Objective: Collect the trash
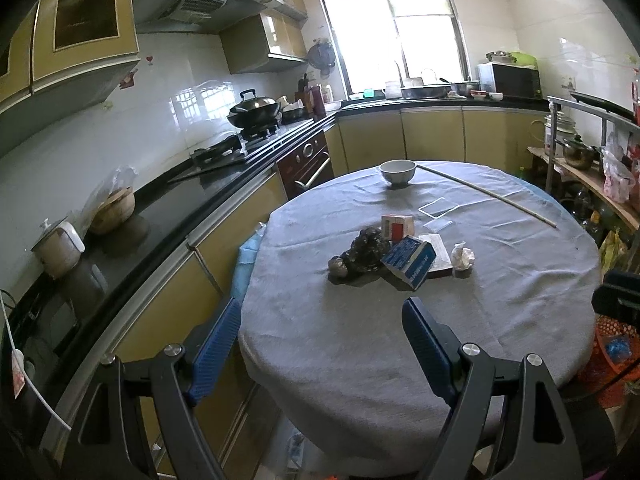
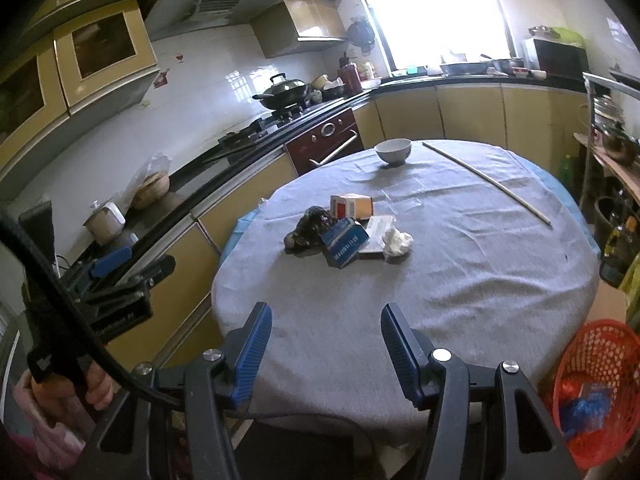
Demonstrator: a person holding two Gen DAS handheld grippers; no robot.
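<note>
Trash sits heaped near the middle of the round table (image 2: 460, 280), set toward its left edge, apparently gathered for one clearing: black crumpled bag (image 2: 310, 226), blue carton (image 2: 345, 242), orange-and-white carton (image 2: 352, 206), flat box (image 2: 376, 236), white paper wad (image 2: 397, 242). Red basket (image 2: 596, 392) stands off the near right edge, judged the receptacle. Right gripper (image 2: 326, 350) and left gripper (image 1: 320, 346) hover at the near edge, jaws spread, empty, well apart from the heap
</note>
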